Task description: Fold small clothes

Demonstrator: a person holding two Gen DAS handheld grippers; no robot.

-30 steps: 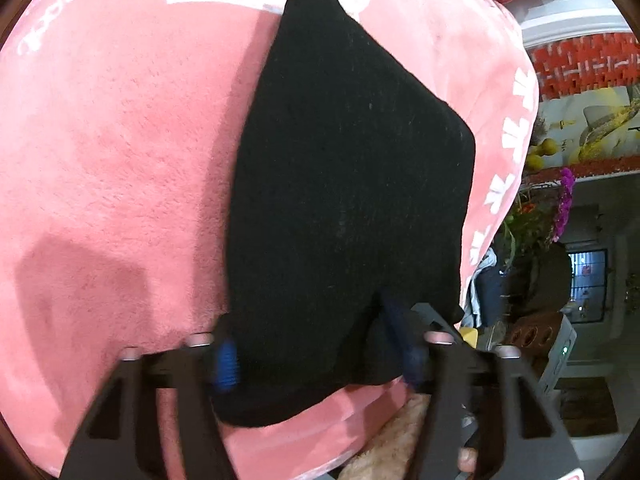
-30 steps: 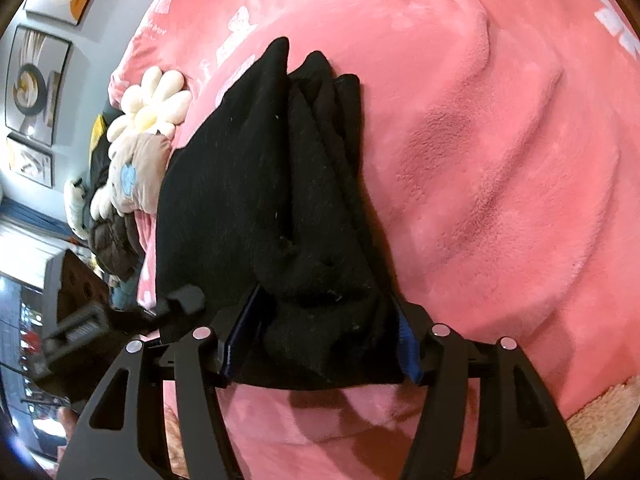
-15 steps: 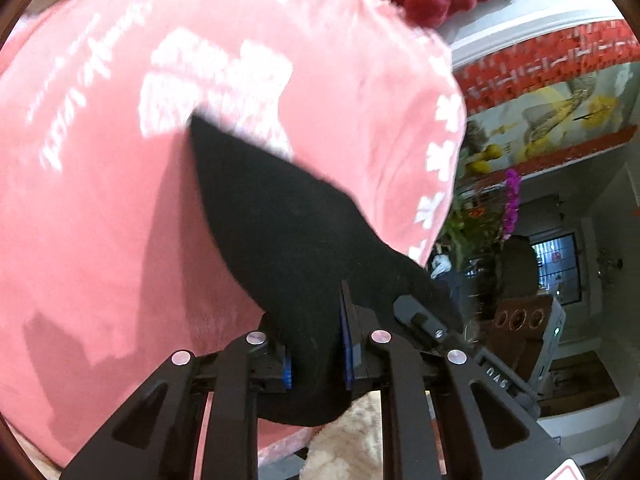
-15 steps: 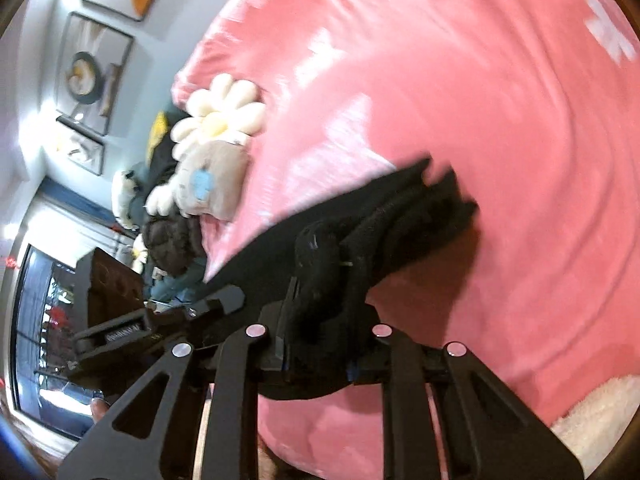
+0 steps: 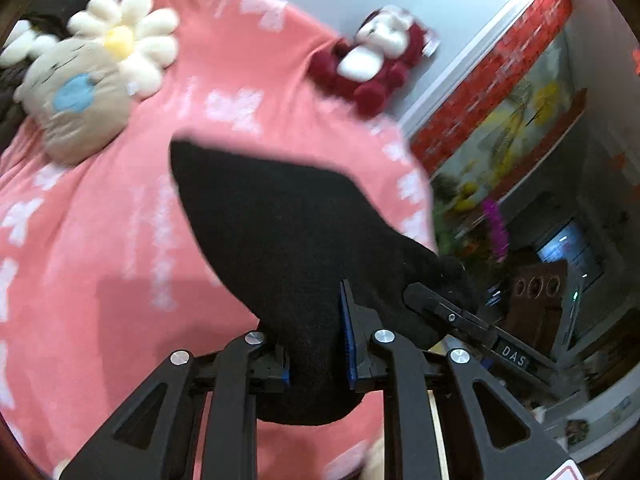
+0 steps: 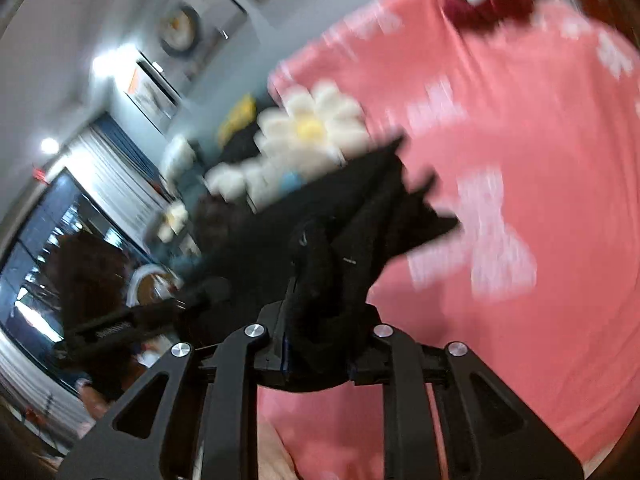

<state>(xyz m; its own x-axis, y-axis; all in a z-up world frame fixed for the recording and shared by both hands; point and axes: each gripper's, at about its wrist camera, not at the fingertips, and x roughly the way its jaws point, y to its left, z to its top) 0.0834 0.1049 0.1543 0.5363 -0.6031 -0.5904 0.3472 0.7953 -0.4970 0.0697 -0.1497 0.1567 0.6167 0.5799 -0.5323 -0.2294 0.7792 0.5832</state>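
Clearly both tools are clamped on the same black garment point(image 5: 280, 240), and the folding looks only partly done. Nearest the lens, the left tool point(image 5: 318, 364) has its blue-padded fingers point(image 5: 347, 344) drawn close together with a thick edge of the dark knit pinched between them; a rounded lip of fabric hangs below the grip. The right tool point(image 6: 318, 354) is likewise nearly closed on a bunched, twisted corner of the garment point(image 6: 340, 260) — several layers seem gathered there (blur makes the count uncertain).

Between the two grips the cloth is stretched and held up off the pink blanket point(image 5: 100, 240), its far end tapering to a point above the blanket rather than lying flat. So I judge a fold is under way: the piece is lifted, and it is left to lay it down, square the layers and let go.

Farther off sit a daisy plush point(image 5: 120, 40) and a red plush toy point(image 5: 376, 64) at the blanket's far edge — neither touches the garment.
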